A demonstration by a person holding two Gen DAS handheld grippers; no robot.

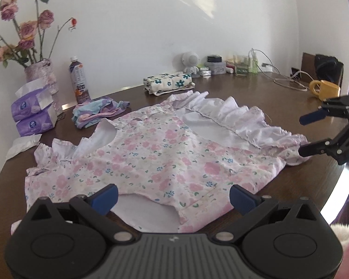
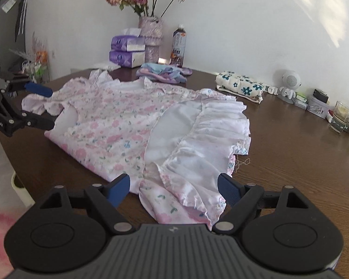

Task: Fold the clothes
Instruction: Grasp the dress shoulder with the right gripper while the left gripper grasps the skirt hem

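A pink floral dress (image 1: 151, 153) lies spread on the brown table (image 1: 302, 186). Its hem is turned back, so the white lining and ruffle (image 2: 204, 134) show. My left gripper (image 1: 174, 197) is open at the dress's near edge by the armhole, with cloth lying between its blue-padded fingers. My right gripper (image 2: 174, 187) is open too, and the ruffled hem corner (image 2: 186, 204) lies between its fingers. Each gripper shows in the other's view: the right one (image 1: 308, 133) at the hem's end, the left one (image 2: 44, 105) beside the sleeve frill. The dress (image 2: 109, 121) is held by neither.
A folded floral cloth (image 1: 168, 82) and a crumpled blue-purple garment (image 1: 97, 114) lie behind the dress. Tissue packs (image 1: 33, 116), a vase of roses (image 1: 44, 74) and a bottle (image 1: 79, 81) stand at the back left. A yellow mug (image 1: 324, 89), cables and small items line the wall.
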